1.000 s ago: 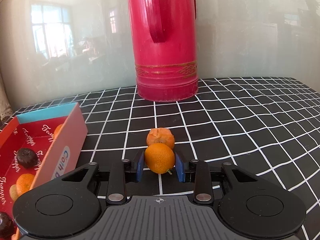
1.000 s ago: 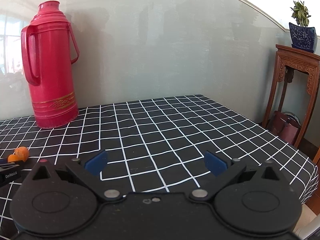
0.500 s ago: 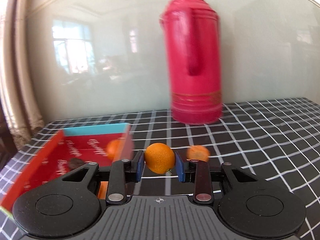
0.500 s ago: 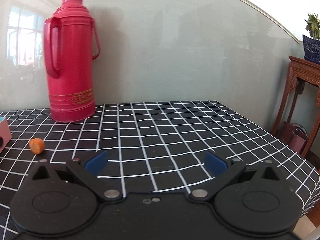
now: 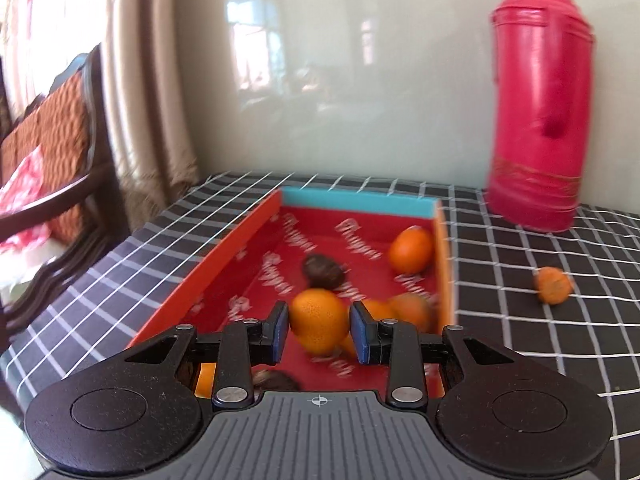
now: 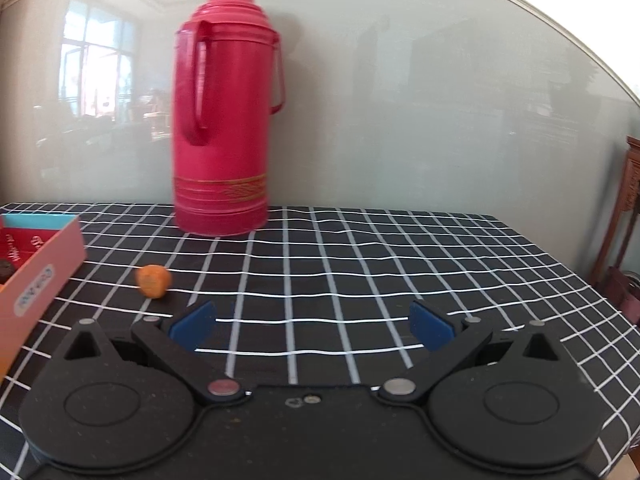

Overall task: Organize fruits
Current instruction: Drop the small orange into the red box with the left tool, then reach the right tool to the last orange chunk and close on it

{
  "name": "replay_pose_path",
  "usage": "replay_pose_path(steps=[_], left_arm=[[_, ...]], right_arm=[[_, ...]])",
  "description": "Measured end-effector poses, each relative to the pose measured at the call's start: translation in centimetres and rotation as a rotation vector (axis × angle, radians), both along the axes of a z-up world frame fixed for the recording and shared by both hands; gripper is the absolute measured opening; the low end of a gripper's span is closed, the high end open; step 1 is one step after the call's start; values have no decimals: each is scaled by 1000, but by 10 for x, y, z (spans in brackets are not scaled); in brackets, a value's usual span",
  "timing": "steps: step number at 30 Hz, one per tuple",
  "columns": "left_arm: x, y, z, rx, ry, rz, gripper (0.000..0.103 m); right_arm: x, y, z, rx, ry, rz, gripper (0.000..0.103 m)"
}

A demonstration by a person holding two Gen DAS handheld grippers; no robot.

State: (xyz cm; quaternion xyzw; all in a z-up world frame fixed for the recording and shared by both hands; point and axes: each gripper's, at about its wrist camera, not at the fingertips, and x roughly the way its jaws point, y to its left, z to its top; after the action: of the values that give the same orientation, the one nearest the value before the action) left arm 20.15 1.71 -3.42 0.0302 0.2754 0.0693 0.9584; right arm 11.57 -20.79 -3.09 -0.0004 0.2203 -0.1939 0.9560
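Observation:
My left gripper is shut on an orange mandarin and holds it above the near part of a red box with a blue far wall. The box holds several mandarins and dark round fruits. One more mandarin lies on the checked cloth right of the box; it also shows in the right wrist view. My right gripper is open and empty above the cloth, to the right of that mandarin. The box's corner shows at the left there.
A tall red thermos stands at the back of the table against the grey wall; it also shows in the left wrist view. A wooden chair with a patterned cushion stands left of the table. A wooden stand is at the far right.
My left gripper has lifted the mandarin off the cloth and swung left over the red box. The right gripper has turned left, bringing the thermos, loose mandarin and box corner into view.

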Motion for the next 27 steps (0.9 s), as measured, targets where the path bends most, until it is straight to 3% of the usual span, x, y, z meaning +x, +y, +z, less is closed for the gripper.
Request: replay_pose_path(steps=[3,6,13,18,27], left_arm=[[2,12,-1,-38,28,23,37],[0,22,-1,-55,28,56,61],[-14,40,8,-46,-19,87,84],[-27,60,9,-63,-25,127,90],[-53,98,11,-28,-64,213,96]], right_arm=[[5,11,-1,6,1,27,97],[9,21,-2,2,5,51,97],[25,37,-5,20,23,105,97],[40,45,-8,53,43,143,97],[72,58,-19,97,87,172,97]])
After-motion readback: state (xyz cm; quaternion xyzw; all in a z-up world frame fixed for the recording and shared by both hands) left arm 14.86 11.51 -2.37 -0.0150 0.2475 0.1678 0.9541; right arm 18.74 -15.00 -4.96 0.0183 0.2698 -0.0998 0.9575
